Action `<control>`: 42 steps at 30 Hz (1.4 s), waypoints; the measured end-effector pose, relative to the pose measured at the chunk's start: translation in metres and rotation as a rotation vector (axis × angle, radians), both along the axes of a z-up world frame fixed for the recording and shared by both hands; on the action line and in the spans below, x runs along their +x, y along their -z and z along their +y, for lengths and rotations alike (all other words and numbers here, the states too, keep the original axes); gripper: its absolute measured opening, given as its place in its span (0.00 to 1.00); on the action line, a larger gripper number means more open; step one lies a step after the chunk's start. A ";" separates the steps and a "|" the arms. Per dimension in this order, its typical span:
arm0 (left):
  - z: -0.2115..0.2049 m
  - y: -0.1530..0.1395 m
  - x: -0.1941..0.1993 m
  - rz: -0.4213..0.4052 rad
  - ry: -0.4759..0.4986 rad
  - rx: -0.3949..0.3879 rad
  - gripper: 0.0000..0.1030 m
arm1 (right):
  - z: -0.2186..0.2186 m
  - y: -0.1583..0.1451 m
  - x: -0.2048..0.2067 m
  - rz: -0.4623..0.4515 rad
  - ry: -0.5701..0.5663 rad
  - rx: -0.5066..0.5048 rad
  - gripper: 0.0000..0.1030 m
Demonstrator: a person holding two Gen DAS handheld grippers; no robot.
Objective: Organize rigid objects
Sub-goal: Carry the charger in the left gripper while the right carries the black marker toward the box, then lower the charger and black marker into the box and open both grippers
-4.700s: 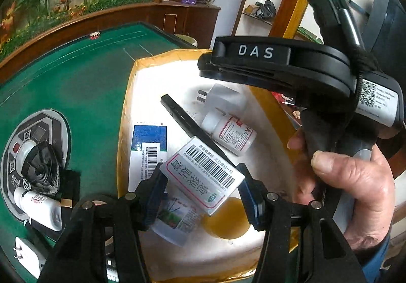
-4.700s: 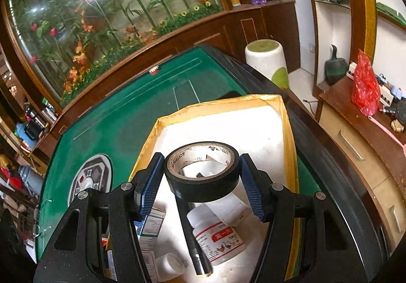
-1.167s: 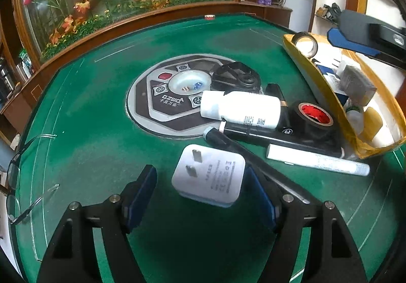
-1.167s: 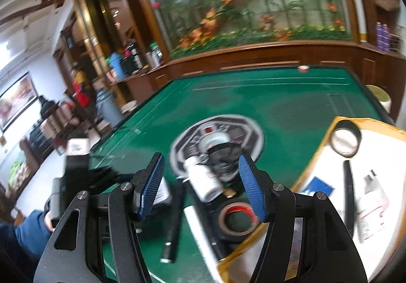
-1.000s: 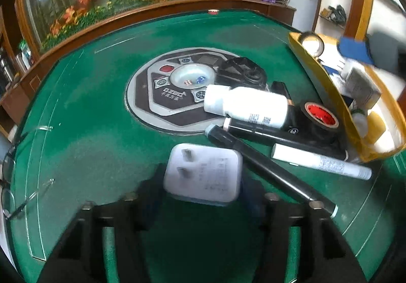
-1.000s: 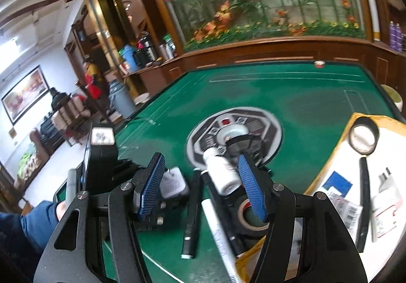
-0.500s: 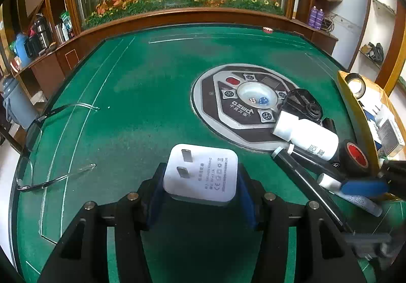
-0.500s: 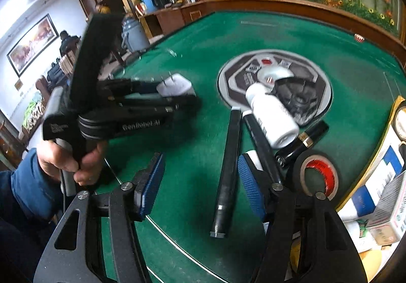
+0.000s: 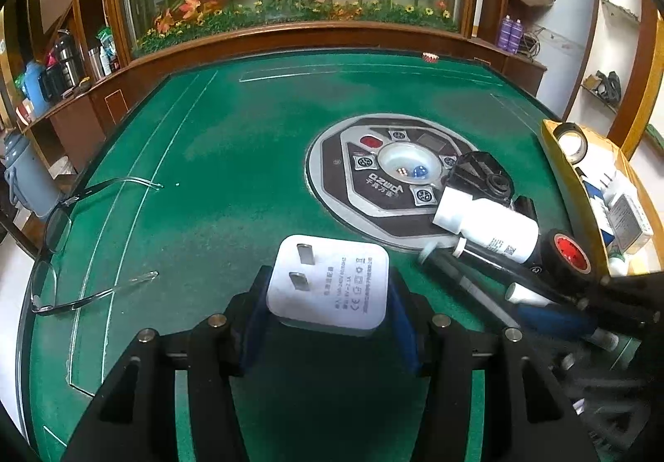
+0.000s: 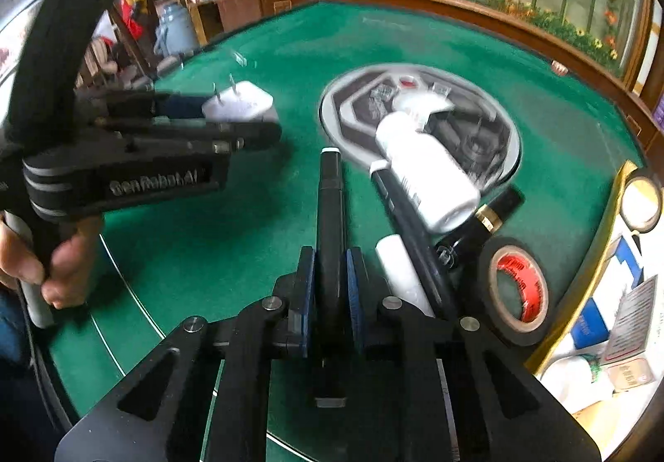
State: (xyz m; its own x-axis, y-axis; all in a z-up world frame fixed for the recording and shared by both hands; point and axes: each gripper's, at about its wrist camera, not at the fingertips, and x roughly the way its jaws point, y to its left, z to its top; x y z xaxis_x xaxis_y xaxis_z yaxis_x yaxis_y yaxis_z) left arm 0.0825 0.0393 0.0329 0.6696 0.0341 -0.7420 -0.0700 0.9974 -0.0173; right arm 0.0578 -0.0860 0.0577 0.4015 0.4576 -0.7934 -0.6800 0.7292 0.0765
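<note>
My left gripper is shut on a white plug adapter and holds it above the green table; it also shows in the right wrist view. My right gripper is shut on a long black pen-like stick that points away along the table. A white bottle, another black stick, a white tube, a black-and-gold tube and a black tape roll with red core lie just to its right.
A yellow-rimmed tray at the right holds a tape roll, boxes and a bottle. A round control panel sits mid-table with a black object on it. Eyeglasses lie at the left edge.
My right gripper has come down and closed on the black stick. My left gripper still holds the plug adapter, shifted slightly left of the pile.
</note>
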 end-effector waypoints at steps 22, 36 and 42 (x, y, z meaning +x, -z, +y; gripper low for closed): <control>-0.033 -0.022 -0.004 -0.124 0.028 0.071 0.51 | -0.060 -0.045 0.026 -0.027 0.161 0.367 0.14; -0.106 -0.045 0.005 -0.178 0.209 0.013 0.51 | -0.167 -0.056 0.047 -0.044 0.485 0.496 0.14; -0.142 -0.048 0.005 -0.170 0.296 -0.025 0.51 | -0.200 -0.062 0.046 -0.065 0.580 0.520 0.14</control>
